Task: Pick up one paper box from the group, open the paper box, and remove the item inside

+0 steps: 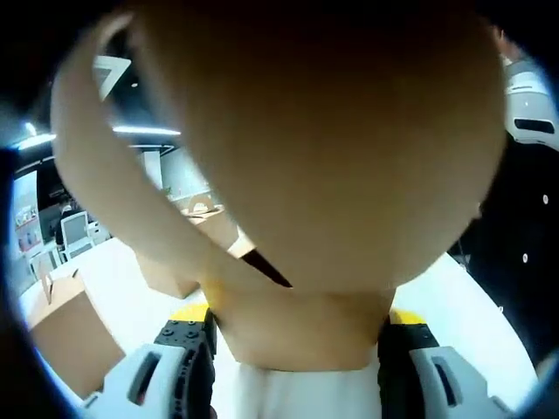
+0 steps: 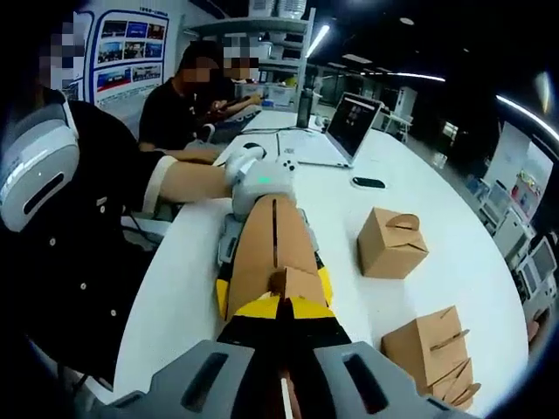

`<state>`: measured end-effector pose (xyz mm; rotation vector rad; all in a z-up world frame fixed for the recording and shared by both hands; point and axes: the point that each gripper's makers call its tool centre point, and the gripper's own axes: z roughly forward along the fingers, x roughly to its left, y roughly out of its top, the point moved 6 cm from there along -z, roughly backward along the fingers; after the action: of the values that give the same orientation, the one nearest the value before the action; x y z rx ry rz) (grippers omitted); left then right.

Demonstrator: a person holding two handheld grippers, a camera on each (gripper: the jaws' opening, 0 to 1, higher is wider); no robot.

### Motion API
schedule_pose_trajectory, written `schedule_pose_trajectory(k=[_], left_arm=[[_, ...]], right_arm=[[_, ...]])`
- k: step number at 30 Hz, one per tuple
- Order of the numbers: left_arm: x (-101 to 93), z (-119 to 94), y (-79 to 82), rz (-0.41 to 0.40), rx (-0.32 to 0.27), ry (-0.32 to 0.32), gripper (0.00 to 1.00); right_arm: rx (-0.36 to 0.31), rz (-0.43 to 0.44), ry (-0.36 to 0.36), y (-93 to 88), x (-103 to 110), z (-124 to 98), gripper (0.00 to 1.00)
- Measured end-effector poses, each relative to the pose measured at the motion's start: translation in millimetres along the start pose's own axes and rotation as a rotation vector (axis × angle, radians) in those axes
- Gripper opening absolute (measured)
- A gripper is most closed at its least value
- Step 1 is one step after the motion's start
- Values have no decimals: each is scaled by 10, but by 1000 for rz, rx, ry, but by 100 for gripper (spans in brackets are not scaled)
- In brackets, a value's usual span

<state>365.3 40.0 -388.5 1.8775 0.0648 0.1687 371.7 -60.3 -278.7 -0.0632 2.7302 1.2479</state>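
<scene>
We hold a long brown kraft-paper box (image 2: pixel 272 253) between both tools, lifted above the white counter (image 2: pixel 188 271). In the left gripper view the left hand-held gripper (image 1: pixel 297 349) has its black, yellow-tipped jaws set against the two sides of the brown box's near end, clamping it, and the box's curved cardboard flap (image 1: pixel 105 183) arcs up and away on the left of that view. In the right gripper view the same left tool (image 2: pixel 262 179) appears at the far end of the box, with a person's hand and dark sleeve behind it. The right hand-held gripper (image 2: pixel 281 349) has its jaws drawn narrow at the box's near end, where a small brown tab (image 2: pixel 295 284) sits just above the yellow jaw tips; we judge it is pinching the cardboard there, though the exact contact is hidden by the jaws. On the counter, toward its right edge, stands a closed brown paper box with a folded handle top (image 2: pixel 390 242), and nearer the front right corner lie two more brown boxes with slotted tops (image 2: pixel 435 349), touching each other. At the far end of the counter sits an open silver laptop (image 2: pixel 342 133), with a dark phone (image 2: pixel 368 182) beside it. Two people sit past the far left corner.
</scene>
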Motion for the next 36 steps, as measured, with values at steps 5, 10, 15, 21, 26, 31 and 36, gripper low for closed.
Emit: schedule_pose_trajectory(k=[5,10,15,21,26,31,36], left_arm=[[-27,22,16,3,8,0,75],[-55,52,37,3,12,3,74],[4,26,10,1,19,5,74],[-4,28,10,0,22,5,74],[23,13,-3,-1,22,6,74],[43,2,-7,-2,24,8,74],[70,-4,-15,-2,29,13,74]], right_arm=[[-18,5,-15,10,-6,-54,3],[-31,8,-27,14,-9,-80,3],[-48,28,-27,9,19,-71,10],[-5,4,-5,-76,85,56,27],[20,-19,-21,-121,61,106,17],[14,-9,-44,-73,20,53,7],[23,-18,-51,-51,21,41,7]])
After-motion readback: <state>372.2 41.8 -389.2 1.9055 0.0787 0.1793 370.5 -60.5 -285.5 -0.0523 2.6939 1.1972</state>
